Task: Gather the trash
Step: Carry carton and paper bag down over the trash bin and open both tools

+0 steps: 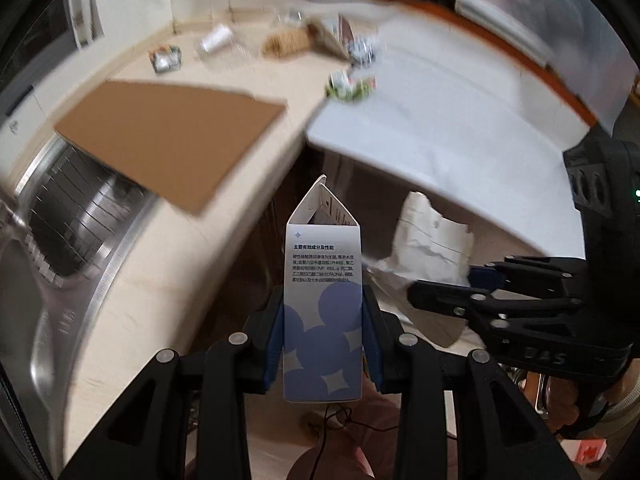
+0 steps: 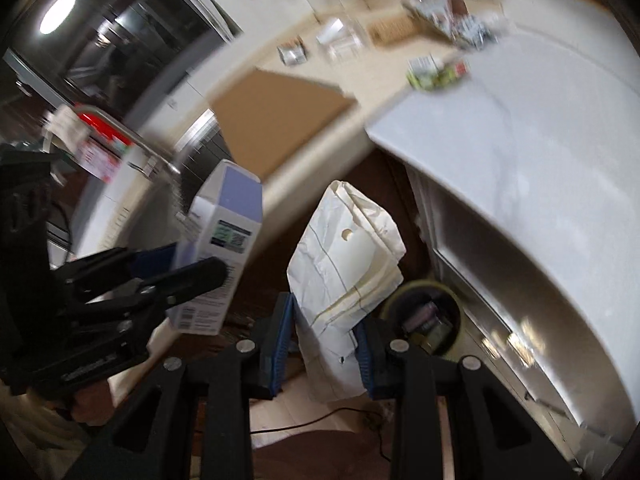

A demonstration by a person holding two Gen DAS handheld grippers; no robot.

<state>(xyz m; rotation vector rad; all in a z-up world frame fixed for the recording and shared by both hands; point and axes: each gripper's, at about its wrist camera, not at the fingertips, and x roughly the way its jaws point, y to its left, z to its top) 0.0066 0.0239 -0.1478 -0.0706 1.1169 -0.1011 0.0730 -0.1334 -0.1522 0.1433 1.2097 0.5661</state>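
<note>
My left gripper (image 1: 323, 344) is shut on a tall white and purple carton (image 1: 323, 304) with an open top flap, held upright below the counter edge. It also shows in the right wrist view (image 2: 218, 248), with the left gripper (image 2: 200, 268) clamped on it. My right gripper (image 2: 323, 340) is shut on a crumpled white paper bag (image 2: 346, 264), held in the air beside the carton. The bag (image 1: 430, 236) and right gripper (image 1: 444, 284) show at the right of the left wrist view. A round bin (image 2: 432, 320) with trash in it stands on the floor below the bag.
A brown cardboard sheet (image 1: 168, 136) lies on the beige counter (image 1: 168, 264) over the sink (image 1: 60, 232). Small wrappers (image 1: 350, 86), a plastic cup (image 1: 216, 38) and packets (image 1: 166, 58) lie farther back. A white appliance top (image 1: 440, 132) is at the right.
</note>
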